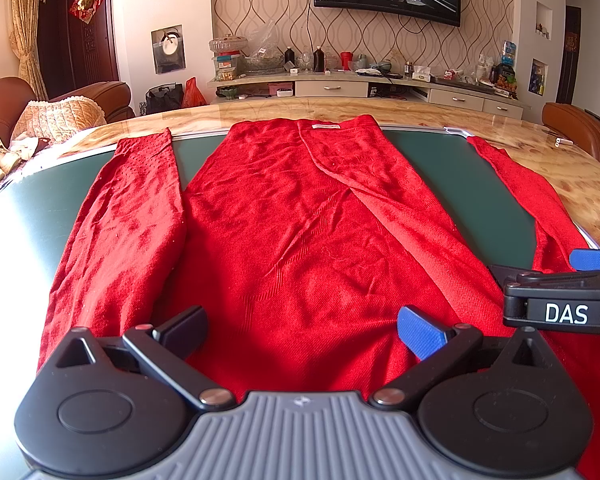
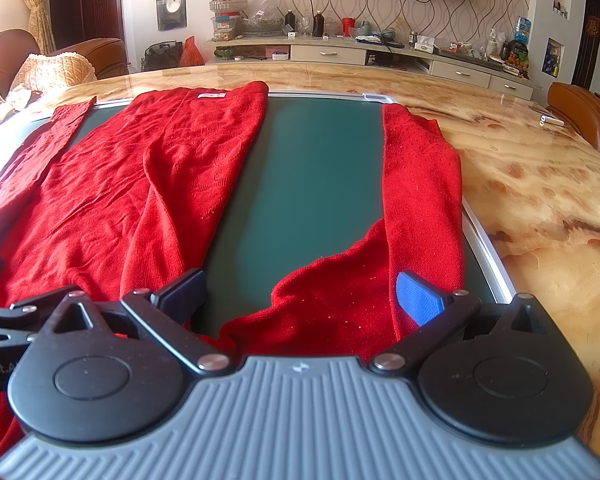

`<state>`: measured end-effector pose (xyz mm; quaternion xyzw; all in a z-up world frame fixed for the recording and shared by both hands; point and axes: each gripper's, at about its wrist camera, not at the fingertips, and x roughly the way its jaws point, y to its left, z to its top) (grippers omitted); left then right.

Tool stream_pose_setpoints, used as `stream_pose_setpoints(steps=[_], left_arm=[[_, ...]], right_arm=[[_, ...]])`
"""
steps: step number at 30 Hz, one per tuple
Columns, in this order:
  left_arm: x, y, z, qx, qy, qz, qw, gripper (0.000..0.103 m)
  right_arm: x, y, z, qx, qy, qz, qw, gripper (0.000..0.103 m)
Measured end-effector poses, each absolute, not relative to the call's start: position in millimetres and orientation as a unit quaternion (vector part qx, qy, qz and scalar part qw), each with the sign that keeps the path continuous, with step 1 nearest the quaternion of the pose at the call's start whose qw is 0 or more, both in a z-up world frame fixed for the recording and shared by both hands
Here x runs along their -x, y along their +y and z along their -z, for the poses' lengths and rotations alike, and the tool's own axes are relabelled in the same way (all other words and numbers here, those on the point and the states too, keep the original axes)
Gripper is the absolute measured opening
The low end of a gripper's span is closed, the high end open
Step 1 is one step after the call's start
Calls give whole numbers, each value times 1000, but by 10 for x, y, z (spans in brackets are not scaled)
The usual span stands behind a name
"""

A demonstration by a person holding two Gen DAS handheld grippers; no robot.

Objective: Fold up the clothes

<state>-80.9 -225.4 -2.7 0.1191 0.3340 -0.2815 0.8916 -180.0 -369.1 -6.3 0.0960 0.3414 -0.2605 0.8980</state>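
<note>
Red sweater (image 1: 300, 232) flat on green mat (image 2: 312, 184), white pen (image 2: 551, 121) only in right view, both grippers' fingers (image 1: 420, 332) spread

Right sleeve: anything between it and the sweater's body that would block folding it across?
Nothing visible. Only bare green mat lies between the right sleeve and the sweater's body. The right gripper hangs open by the sleeve's near end.

Left tool (image 1: 302, 332) and right tool (image 2: 300, 298), side by side, fingers spread wide.
</note>
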Motion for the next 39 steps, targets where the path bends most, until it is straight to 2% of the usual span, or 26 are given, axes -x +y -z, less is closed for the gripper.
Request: stream_pose_setpoints(steps=[39], left_arm=[[810,-2254,27,-119,334,281,892,103]], right_arm=[[1800,-3691,63,-96,341,260,898,103]])
